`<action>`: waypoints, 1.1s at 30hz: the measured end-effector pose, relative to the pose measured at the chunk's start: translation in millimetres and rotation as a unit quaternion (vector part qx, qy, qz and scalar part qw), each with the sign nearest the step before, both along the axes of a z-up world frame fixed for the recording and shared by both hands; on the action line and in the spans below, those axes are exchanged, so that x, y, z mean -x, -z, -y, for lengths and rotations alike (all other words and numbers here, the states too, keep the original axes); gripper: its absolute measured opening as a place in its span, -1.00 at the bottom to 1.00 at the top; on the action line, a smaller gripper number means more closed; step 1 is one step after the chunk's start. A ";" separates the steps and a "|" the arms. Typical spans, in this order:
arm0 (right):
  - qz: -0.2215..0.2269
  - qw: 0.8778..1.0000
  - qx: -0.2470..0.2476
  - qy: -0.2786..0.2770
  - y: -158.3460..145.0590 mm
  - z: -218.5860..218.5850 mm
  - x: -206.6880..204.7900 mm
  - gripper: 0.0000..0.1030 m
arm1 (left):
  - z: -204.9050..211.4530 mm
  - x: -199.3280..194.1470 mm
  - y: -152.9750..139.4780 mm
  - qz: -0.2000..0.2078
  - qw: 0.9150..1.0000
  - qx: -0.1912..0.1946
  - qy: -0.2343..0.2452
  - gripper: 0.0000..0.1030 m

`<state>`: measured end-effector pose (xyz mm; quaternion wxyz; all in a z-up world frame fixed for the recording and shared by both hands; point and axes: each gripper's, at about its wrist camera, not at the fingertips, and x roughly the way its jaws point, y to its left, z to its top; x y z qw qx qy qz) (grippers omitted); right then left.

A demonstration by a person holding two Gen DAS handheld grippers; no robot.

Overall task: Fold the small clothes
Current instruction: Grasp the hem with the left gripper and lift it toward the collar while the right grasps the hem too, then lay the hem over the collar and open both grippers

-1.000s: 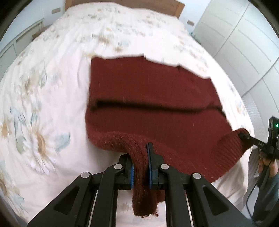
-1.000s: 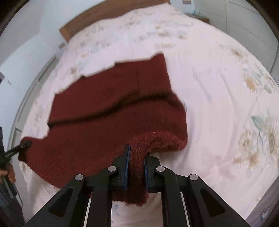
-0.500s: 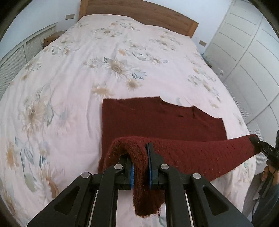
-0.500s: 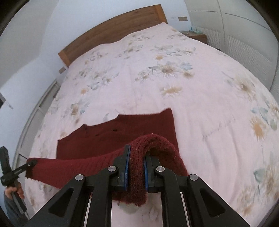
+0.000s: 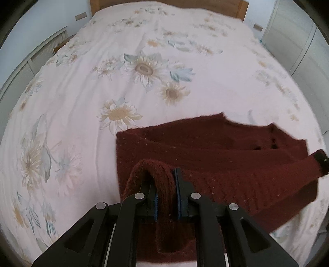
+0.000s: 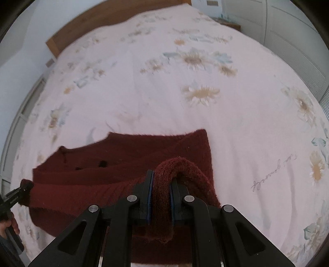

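Lowered since a moment ago, the lifted sweater (image 5: 236, 164) edge now hangs close over the half lying on the bed (image 5: 102, 82).
Left tool (image 5: 166, 197) and right tool (image 6: 160, 197) each clamp a near corner (knit bunched between the fingers), the edge stretched between them above the far half.

We see soft, even daylight with no glare and only faint shadows, the darkest beneath the raised maroon knit (image 5: 216, 164) on the pale floral bedspread (image 5: 86, 106). Both fisheye views bend the room strongly toward a black circular rim, and motion blur smears the far flowers and the wooden headboard (image 6: 107, 18). The black gripper fingers (image 6: 151, 195) up close look sharper.
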<state>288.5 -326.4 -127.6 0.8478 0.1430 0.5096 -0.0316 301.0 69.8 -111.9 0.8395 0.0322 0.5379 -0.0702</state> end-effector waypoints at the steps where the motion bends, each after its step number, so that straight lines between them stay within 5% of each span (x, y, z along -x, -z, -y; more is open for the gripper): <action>1: -0.004 1.000 0.001 0.000 4.1 -0.3 -1.2 -0.73 | 2.1 -1.7 5.5 -0.001 1.000 -0.010 -0.001 -0.77; 3: -0.010 1.000 0.006 0.000 11.3 -0.8 -2.1 -0.69 | 5.3 -2.6 13.9 -0.009 1.000 -0.016 -0.002 -0.76; 7: 0.005 1.000 0.009 -0.003 6.6 -1.9 3.7 -0.04 | 5.8 -1.5 16.6 -0.017 1.000 -0.019 -0.006 -0.58; 8: 0.010 1.000 0.013 0.000 2.6 -2.7 6.0 0.28 | 6.0 -1.0 15.1 -0.020 1.000 -0.017 -0.005 -0.43; 10: 0.021 0.999 0.027 -0.001 -5.6 -5.4 10.3 0.54 | 6.2 1.3 8.1 -0.015 1.000 -0.003 -0.002 -0.08; 12: 0.032 0.999 0.038 -0.012 -15.0 -11.4 15.2 0.55 | 9.5 5.6 -3.2 -0.002 1.000 0.010 0.003 0.40; 15: 0.049 0.997 0.057 -0.037 -28.4 -27.3 24.6 0.67 | 19.6 13.0 -20.1 0.023 1.000 0.012 0.017 0.69; 17: 0.061 0.994 0.071 -0.056 -35.1 -41.1 31.3 0.92 | 27.3 18.7 -28.8 0.035 0.999 0.014 0.027 0.94; 25: 0.078 0.980 0.124 -0.133 -20.7 -108.7 61.2 0.99 | 62.8 54.9 -30.7 0.080 0.994 0.002 0.075 0.98; 33: 0.047 0.976 0.143 -0.158 35.6 -138.0 78.9 0.99 | 73.4 79.4 26.8 0.044 0.995 -0.008 0.084 0.98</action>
